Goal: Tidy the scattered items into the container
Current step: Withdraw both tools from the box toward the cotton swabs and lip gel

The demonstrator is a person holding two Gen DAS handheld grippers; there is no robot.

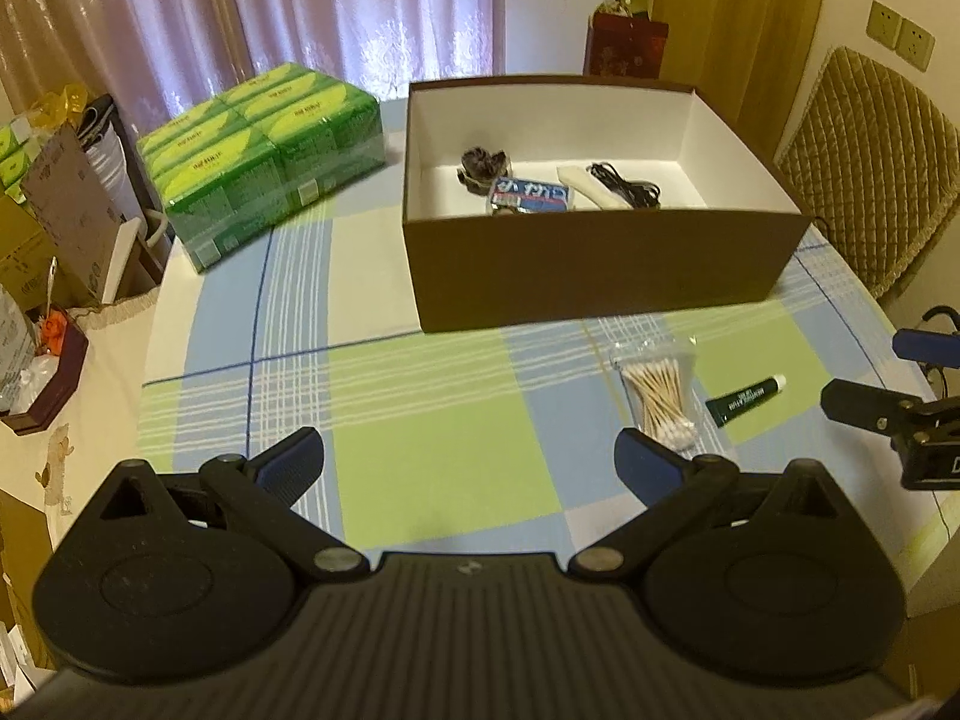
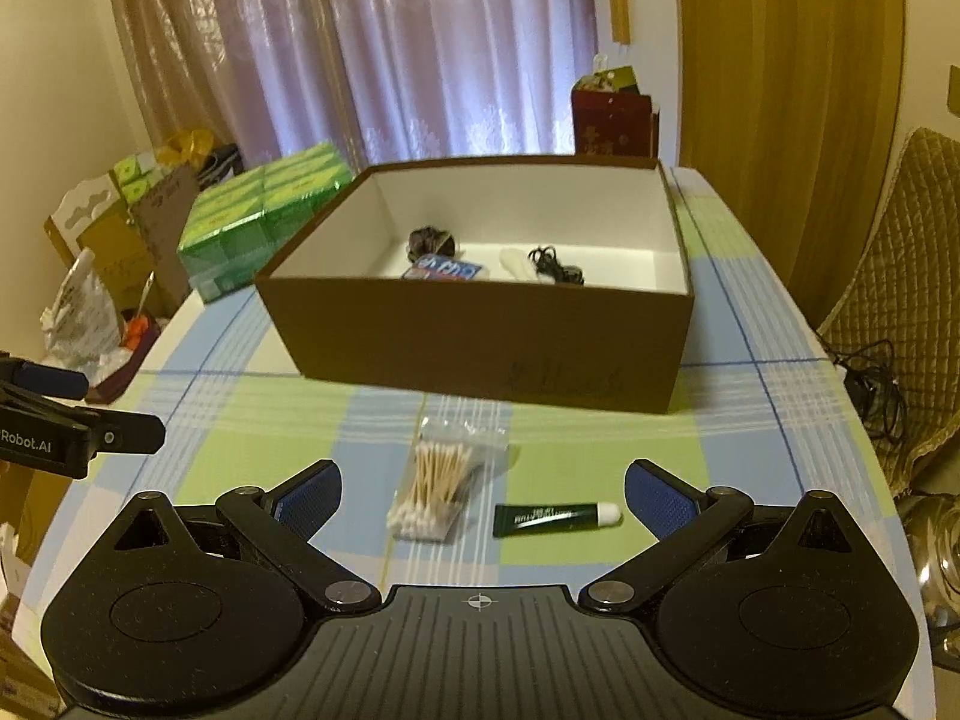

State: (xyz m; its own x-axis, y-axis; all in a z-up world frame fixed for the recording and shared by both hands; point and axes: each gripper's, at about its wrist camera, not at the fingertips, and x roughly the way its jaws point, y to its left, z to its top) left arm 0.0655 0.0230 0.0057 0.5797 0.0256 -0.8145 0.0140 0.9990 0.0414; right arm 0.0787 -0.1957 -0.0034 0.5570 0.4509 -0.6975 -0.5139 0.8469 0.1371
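Right gripper (image 2: 483, 495): jaws spread wide, nothing between the pads, poised low over the checked tablecloth (image 2: 240, 420). Directly ahead, framed by the two blue pads, the last loose items: a clear bag of cotton swabs (image 2: 435, 489) lying lengthwise, and just beside it on the right a small dark green tube (image 2: 555, 519) with a white cap, lying crosswise. Bag and tube close together, apparently not touching.

Left gripper (image 1: 471, 462): likewise released and empty, hovering over bare cloth, with the swab bag off to its right and the tube beyond that. Nothing within its span.

Further out, the brown cardboard box (image 2: 480, 342), open-topped with a white interior, standing just behind the two loose items. Already inside, along the near part of the floor: a dark scrunchie-like bundle (image 2: 431, 240), a blue printed packet (image 2: 444, 270), a pale flat item (image 2: 517, 261) of uncertain kind, and a coiled black cable (image 2: 555, 267).

Judged from this layout: well past halfway, four things boxed, two left on the table. Remaining work: pick up the swab bag and the tube, carry each over the near wall, drop inside. Right gripper better placed for both.

Beyond the box, a stack of green packages (image 1: 264, 156), most likely no part of the tidying.
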